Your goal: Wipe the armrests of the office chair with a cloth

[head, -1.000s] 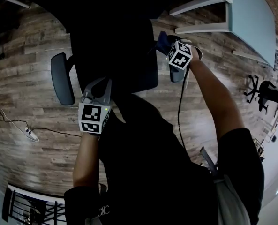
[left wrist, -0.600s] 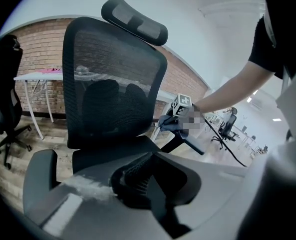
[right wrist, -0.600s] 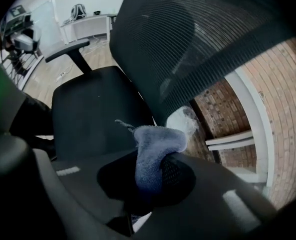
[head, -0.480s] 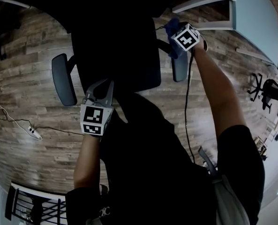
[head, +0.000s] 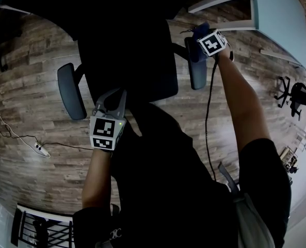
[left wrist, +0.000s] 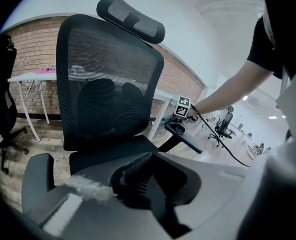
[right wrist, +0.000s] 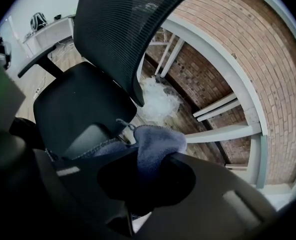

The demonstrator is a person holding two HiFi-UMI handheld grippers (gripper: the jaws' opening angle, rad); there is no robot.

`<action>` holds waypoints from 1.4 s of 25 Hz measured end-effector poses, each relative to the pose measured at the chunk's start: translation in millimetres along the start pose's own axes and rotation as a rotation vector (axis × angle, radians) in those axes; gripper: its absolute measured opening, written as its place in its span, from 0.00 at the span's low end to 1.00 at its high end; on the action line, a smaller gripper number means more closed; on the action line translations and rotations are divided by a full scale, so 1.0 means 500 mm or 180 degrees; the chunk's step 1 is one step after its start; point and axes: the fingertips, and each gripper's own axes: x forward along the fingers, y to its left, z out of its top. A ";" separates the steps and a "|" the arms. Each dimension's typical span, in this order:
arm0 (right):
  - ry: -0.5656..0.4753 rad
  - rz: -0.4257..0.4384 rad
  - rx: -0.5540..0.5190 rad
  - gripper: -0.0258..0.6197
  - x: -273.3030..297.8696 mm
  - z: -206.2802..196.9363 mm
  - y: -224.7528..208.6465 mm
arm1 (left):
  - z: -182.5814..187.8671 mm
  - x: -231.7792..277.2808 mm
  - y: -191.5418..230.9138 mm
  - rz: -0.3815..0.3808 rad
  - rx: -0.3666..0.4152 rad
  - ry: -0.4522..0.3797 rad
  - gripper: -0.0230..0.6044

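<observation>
The black mesh office chair (head: 127, 61) stands in front of me. My right gripper (head: 203, 37) is shut on a blue cloth (head: 198, 31) and presses it onto the far end of the chair's right armrest (head: 197, 72). In the right gripper view the cloth (right wrist: 155, 141) bunches between the jaws above the armrest pad (right wrist: 85, 139). The left gripper view also shows that armrest (left wrist: 187, 139), with the right gripper's cube above it. My left gripper (head: 111, 94) hovers at the seat's front edge, shut on nothing, to the right of the left armrest (head: 71, 91).
A white desk (head: 276, 14) stands behind the chair at the right. Another office chair (head: 297, 98) stands far right. A power strip (head: 39, 150) with its cable lies on the wooden floor at the left. Crumpled clear plastic (right wrist: 157, 101) lies under the desk.
My right gripper has slid the cloth along the right armrest toward its far end. The left gripper has barely moved.
</observation>
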 end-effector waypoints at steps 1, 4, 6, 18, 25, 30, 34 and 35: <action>0.0066 -0.0069 0.0030 0.12 -0.003 -0.012 -0.009 | 0.001 0.000 0.000 -0.0014 0.0008 -0.0002 0.04; 0.0249 -0.0174 0.0065 0.12 -0.009 -0.055 -0.016 | 0.003 0.002 -0.004 -0.0070 0.0043 0.0004 0.04; 0.0341 -0.0176 0.0110 0.12 -0.008 -0.094 -0.006 | 0.003 0.003 -0.006 -0.0098 0.0057 0.0010 0.04; 0.0031 0.0414 0.0850 0.11 -0.034 -0.265 0.163 | 0.009 0.022 -0.031 -0.0286 0.0151 -0.0007 0.04; -0.0024 0.0302 0.0884 0.11 -0.072 -0.352 0.214 | -0.001 0.024 -0.039 -0.0376 0.0170 -0.0007 0.04; -0.0257 0.0410 0.0721 0.11 -0.131 -0.337 0.266 | 0.002 0.028 -0.047 -0.0443 0.0224 -0.0007 0.04; -0.0509 0.0521 0.0430 0.11 -0.155 -0.282 0.320 | 0.006 0.025 -0.052 -0.0487 0.0253 -0.0013 0.04; -0.0519 0.0542 0.0415 0.11 -0.151 -0.275 0.325 | 0.009 0.025 -0.054 -0.0495 0.0267 -0.0017 0.04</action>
